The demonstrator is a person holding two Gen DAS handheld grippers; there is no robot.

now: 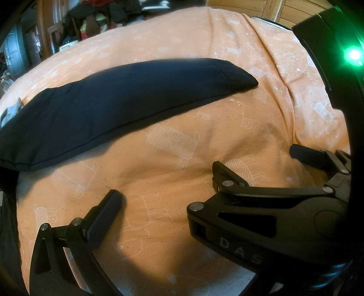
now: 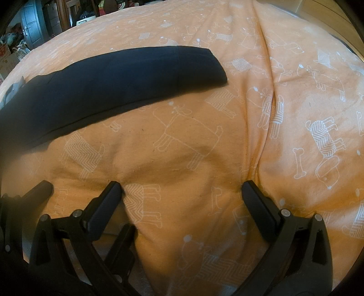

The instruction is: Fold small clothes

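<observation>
A dark navy garment [image 1: 113, 109] [image 2: 109, 82] lies folded into a long flat strip across the orange bedsheet [image 1: 204, 127] [image 2: 182, 141]. A small grey piece [image 1: 11, 111] shows at its left end. My left gripper [image 1: 182, 193] hovers over bare sheet in front of the strip, open and empty; its right finger is hidden behind the right gripper's body. My right gripper [image 2: 182, 189] [image 1: 257, 159] is close beside it on the right, also open with nothing between its fingers. A left-gripper finger [image 2: 43, 186] shows at the right wrist view's left edge.
The sheet, printed with white dogs and bones, has a long crease [image 2: 270, 95] running down its right side. Cluttered furniture and a grey door [image 2: 31, 25] stand beyond the bed's far left. Wooden panelling [image 1: 261, 9] is at the far right. A green light [image 1: 353, 54] glows on the right gripper.
</observation>
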